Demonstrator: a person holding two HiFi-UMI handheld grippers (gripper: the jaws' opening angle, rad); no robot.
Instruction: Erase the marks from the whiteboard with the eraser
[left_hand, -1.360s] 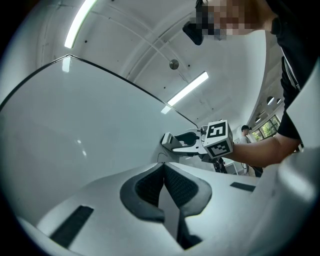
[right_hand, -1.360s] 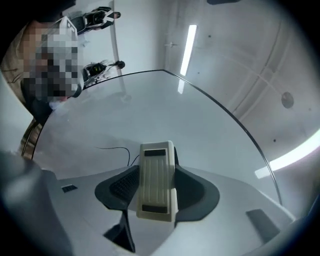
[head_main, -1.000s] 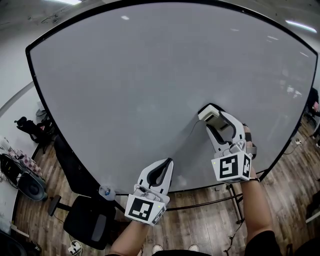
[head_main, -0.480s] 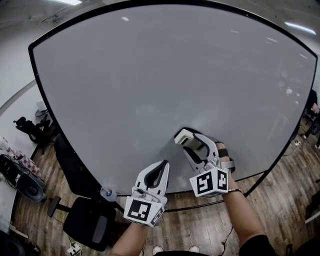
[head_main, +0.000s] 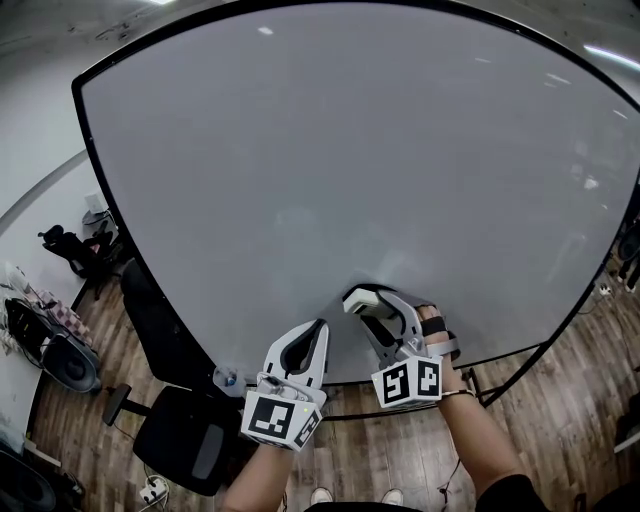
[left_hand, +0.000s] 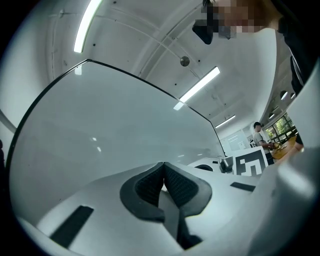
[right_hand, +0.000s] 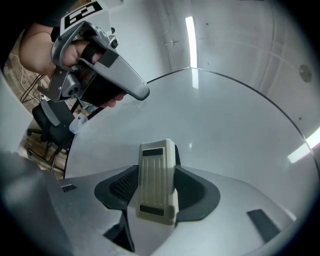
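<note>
The cream ribbed plastic eraser (right_hand: 157, 184) sits clamped between the right tongs (head_main: 372, 308), pressed against the lower part of the large pale-grey, black-framed whiteboard (head_main: 350, 150), where I can see no distinct marks. The left tongs (left_hand: 163, 181) are clenched on nothing, just beside. Likely risk: pushing unevenly could tilt the eraser off flat – or catch it on the bottom frame.

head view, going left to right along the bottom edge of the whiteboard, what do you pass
dark bag → black office chair → small clear bottle → left gripper, jaws shut and empty → right gripper, jaws shut on the eraser
</note>
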